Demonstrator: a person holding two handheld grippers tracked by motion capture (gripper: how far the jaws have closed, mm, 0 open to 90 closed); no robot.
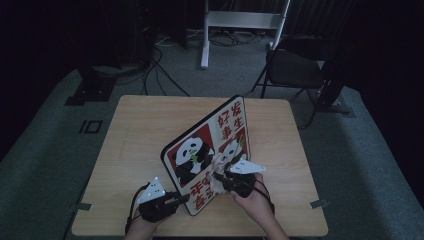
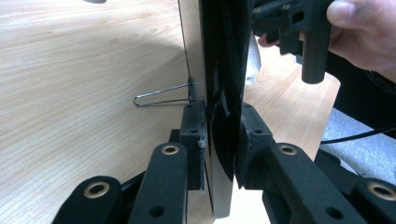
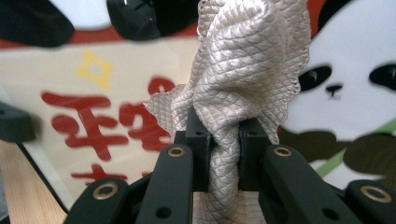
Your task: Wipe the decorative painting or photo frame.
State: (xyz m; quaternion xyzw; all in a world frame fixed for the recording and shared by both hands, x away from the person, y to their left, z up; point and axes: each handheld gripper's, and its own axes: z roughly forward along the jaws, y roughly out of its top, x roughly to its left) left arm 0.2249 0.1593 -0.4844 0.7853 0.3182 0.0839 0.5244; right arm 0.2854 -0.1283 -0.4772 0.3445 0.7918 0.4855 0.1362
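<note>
Two grippers engaged: left gripper (image 1: 181, 198) clamps the lower edge of the upright red-and-white panda picture board (image 1: 207, 150) on the wooden surface (image 1: 135, 130). Right gripper (image 1: 220, 176) is closed on a bunched cream quilted cloth (image 3: 243, 74), pressed against the board's face.

Black chair (image 1: 295, 67) beyond wooden table (image 1: 140, 130)

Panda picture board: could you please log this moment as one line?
left gripper: clamps upright panda picture board edge | right gripper: presses cream quilted cloth on board face

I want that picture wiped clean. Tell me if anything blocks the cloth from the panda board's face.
Nothing visible does. The right hand-held gripper pinches the cream cloth right at the panda board, which the left hand-held gripper clamps by its edge.
</note>
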